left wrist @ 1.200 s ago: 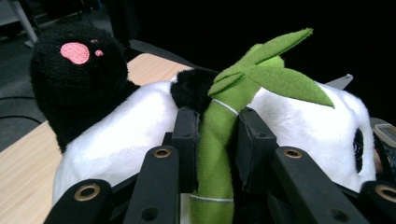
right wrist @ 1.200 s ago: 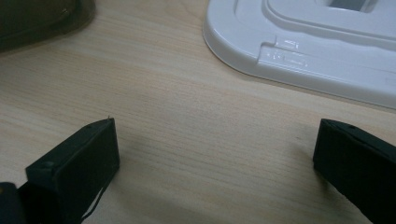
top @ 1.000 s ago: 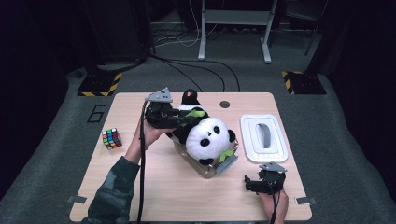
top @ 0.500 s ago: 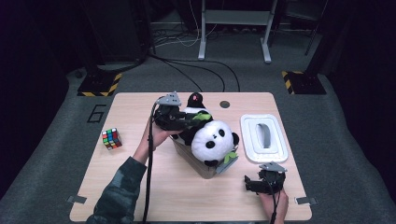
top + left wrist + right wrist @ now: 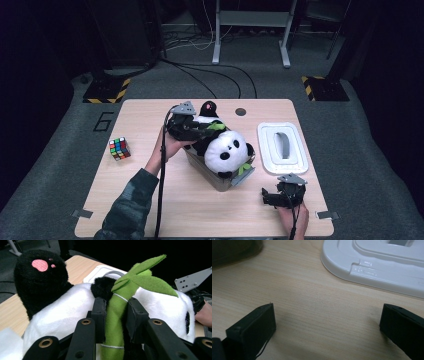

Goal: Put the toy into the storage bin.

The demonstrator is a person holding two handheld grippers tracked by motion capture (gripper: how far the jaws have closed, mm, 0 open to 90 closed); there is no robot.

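High view: plush panda (image 5: 224,150) lying across the top of a grey storage bin (image 5: 220,176) near the middle of the wooden table (image 5: 150,210), head toward the near-right corner of the bin, one black foot sticking up at the far end. Left gripper (image 5: 192,131) at the panda's far-left flank, clamped on the toy's green bamboo stalk (image 5: 216,127). Right gripper (image 5: 281,196) resting low at the near-right table edge, well apart from the bin. White lid (image 5: 282,148) flat on the table just right of the bin; Rubik's cube (image 5: 119,148) off to the left.

Judged from this: toy brought to the bin and partly settled, not yet down inside, body riding above the rim. Left to do, most likely: pressing the panda in, letting go, then fitting the lid.

Left gripper view: grip made plain, both pads squeezing the bamboo stalk (image 5: 116,315) with white belly fur around it, pink-soled foot (image 5: 40,277) at upper left. Bin hidden here beneath the plush.

Right gripper view: jaws spread wide with nothing between them, bare table (image 5: 312,305) beneath, lid (image 5: 374,262) edge just ahead.
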